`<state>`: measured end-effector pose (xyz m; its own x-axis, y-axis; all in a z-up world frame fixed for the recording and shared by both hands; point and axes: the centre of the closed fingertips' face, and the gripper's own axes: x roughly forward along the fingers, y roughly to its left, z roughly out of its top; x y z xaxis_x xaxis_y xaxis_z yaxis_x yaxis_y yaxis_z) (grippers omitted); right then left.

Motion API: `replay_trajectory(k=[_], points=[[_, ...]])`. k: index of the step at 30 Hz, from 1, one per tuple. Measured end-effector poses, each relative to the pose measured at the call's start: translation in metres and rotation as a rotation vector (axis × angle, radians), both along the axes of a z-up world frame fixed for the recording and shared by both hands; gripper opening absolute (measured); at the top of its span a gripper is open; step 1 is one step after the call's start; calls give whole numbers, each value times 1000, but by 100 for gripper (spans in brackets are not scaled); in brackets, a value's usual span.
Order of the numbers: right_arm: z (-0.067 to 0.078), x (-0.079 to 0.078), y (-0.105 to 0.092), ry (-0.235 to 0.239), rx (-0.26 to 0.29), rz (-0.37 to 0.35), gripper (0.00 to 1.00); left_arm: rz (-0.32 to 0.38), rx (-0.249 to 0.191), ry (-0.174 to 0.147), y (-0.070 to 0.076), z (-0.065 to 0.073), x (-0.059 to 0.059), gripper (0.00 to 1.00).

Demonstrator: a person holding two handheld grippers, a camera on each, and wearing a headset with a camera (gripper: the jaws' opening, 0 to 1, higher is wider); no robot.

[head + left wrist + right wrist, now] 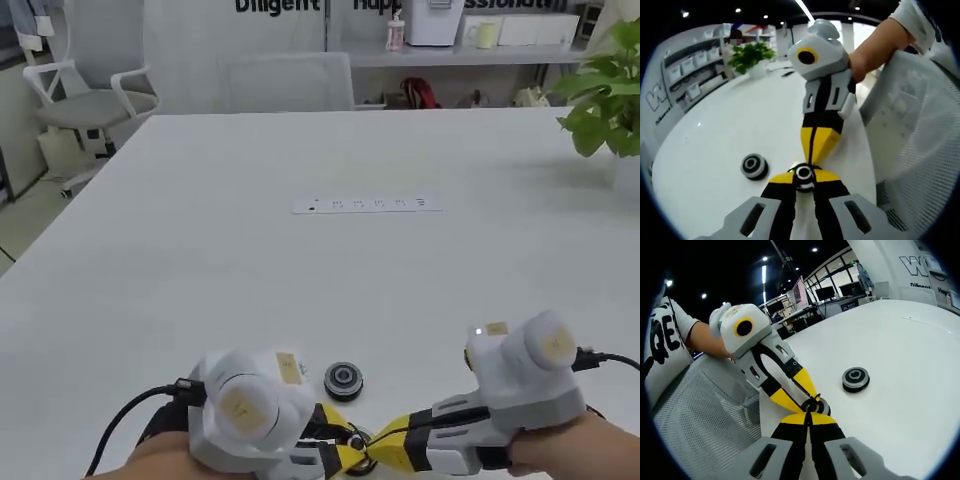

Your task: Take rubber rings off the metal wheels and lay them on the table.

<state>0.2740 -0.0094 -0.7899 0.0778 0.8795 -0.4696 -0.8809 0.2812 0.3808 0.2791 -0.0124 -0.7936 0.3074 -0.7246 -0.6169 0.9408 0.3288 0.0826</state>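
White and smooth, the worktop (200, 250) carries a power strip (365, 205) well beyond the work, with a leafy plant (605, 100) at its right edge.

The left gripper (804, 176) has its yellow-tipped jaws drawn in narrow on the held wheel (804, 173), clamping it from both sides just above the near edge of the worktop. The right gripper (810, 418) meets it head-on. Its jaws are brought together to a point at the wheel's rim, but whether they have nipped any rubber I cannot tell. A second wheel, the loose wheel (856, 379), lies flat on the worktop near the two grippers and clear of both.

Each wheel is a small metal disc with a pale hub and a dark outer band, which I take to be the rubber ring (856, 388). The band on the loose wheel looks seated all round.

The metal should be rigid, slick and fairly dense for its size, so a hold across its flat faces or hub seems steadier than one on the curved edge. The ring is likely soft, stretchy and grippy. It probably sits in a groove, so it would want a pinch on one short stretch of its outer edge, then a peel sideways over the lip. It may snap back or fling off once freed.
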Motion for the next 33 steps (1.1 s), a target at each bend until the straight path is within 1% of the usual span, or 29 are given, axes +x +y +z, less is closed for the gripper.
replay_trajectory(k=[4, 8, 11, 12, 13, 14, 17, 19, 24, 27, 30, 31, 32, 33], points=[[0, 2, -1, 4, 5, -8, 0, -8, -10, -5, 0, 0, 0, 14], [0, 5, -3, 5, 8, -22, 0, -11, -13, 4, 1, 0, 0, 14], [1, 6, -3, 8, 11, -27, 0, -6, -17, 16, 2, 1, 0, 16], [1, 6, -3, 8, 13, -27, 0, -15, -19, 27, 1, 0, -2, 18], [1, 6, -3, 8, 14, -26, 0, -18, -19, 28, 1, 0, -3, 20], [1, 6, -2, 7, 15, -25, 0, -31, -11, 24, 1, 0, -6, 21], [2, 6, -2, 8, 17, -26, 0, -53, 2, 11, 1, 0, -8, 24], [2, 6, -3, 9, 18, -27, 0, -58, 1, 19, 2, 0, -9, 25], [3, 7, -2, 12, 24, -29, 0, -58, -17, 26, 3, 4, -8, 27], [4, 7, -2, 11, 25, -32, 0, -61, -32, 20, 4, 9, -9, 30], [4, 8, -3, 11, 24, -36, 0, -43, -63, 19, 4, 15, -6, 33], [5, 8, -3, 12, 25, -38, 0, -33, -75, 23, 4, 18, -5, 34], [5, 9, -3, 12, 27, -40, 0, -19, -96, 34, 5, 22, -4, 35], [6, 9, -3, 12, 28, -41, 0, -14, -103, 36, 6, 24, -3, 35]])
